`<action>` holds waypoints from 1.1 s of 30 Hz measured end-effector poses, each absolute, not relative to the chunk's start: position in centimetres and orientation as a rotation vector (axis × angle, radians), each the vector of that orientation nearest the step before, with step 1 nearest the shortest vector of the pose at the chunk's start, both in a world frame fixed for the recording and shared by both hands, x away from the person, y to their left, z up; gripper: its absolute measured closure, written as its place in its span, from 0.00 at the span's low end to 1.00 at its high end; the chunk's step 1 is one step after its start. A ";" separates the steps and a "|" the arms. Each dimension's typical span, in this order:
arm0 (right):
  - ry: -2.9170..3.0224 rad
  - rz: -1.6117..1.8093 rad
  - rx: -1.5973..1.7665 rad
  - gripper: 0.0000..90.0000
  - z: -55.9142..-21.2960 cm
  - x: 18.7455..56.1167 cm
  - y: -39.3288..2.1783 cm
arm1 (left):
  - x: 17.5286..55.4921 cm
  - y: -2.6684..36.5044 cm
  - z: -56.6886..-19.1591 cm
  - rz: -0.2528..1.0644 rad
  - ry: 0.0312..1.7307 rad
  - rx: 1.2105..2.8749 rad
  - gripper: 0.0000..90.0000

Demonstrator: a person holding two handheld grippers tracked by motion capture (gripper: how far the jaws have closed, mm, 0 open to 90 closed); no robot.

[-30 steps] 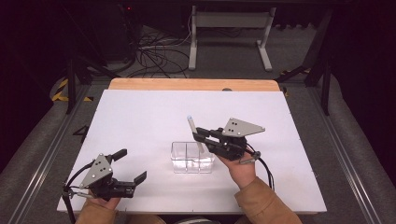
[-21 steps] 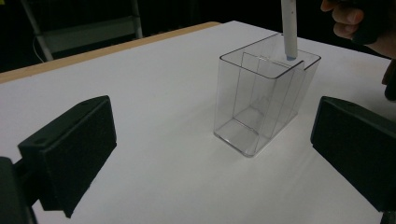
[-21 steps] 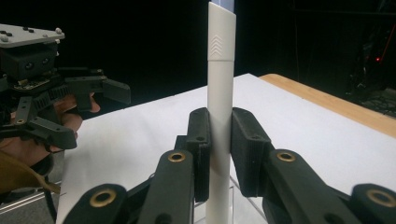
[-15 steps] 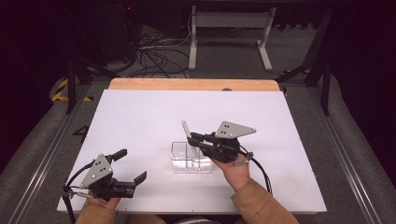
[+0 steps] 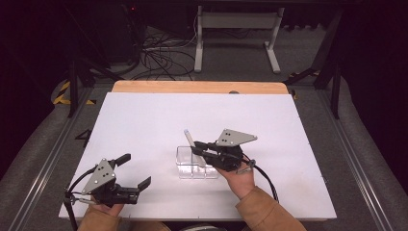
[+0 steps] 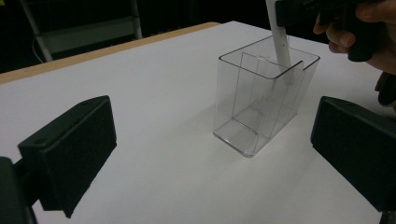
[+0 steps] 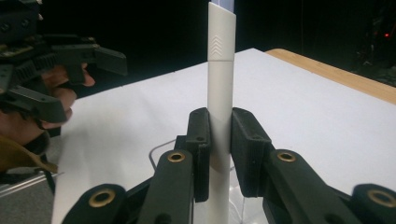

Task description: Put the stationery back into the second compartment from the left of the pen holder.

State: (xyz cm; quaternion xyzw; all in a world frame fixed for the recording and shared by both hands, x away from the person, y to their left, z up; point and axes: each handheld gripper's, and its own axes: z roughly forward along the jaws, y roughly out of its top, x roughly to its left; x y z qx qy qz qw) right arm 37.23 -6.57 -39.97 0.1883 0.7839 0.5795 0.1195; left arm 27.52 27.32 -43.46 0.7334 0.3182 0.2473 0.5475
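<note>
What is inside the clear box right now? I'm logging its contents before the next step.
In the clear box, the lower end of a white stick, held by the right gripper, dips into the far compartment. The near compartment looks empty. The stick's tip blurs behind the divider.

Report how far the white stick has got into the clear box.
Done: the right gripper is shut on the white stick. In hand: in the left gripper view the stick's lower end is inside the clear box, at its far compartment. Left: lowering and release. The left gripper sits open, apart.
</note>
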 end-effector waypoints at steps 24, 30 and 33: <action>2.204 1.628 0.488 0.17 -37.2 36.5 -8.5 | 27.6 27.3 -43.4 0.588 0.750 1.740 0.01; 2.180 1.631 0.475 0.16 -36.3 36.2 -9.3 | 27.6 27.3 -43.4 0.582 0.754 1.733 0.01; 2.161 1.622 0.472 0.15 -35.9 36.0 -10.0 | 27.6 27.4 -43.4 0.585 0.752 1.732 0.01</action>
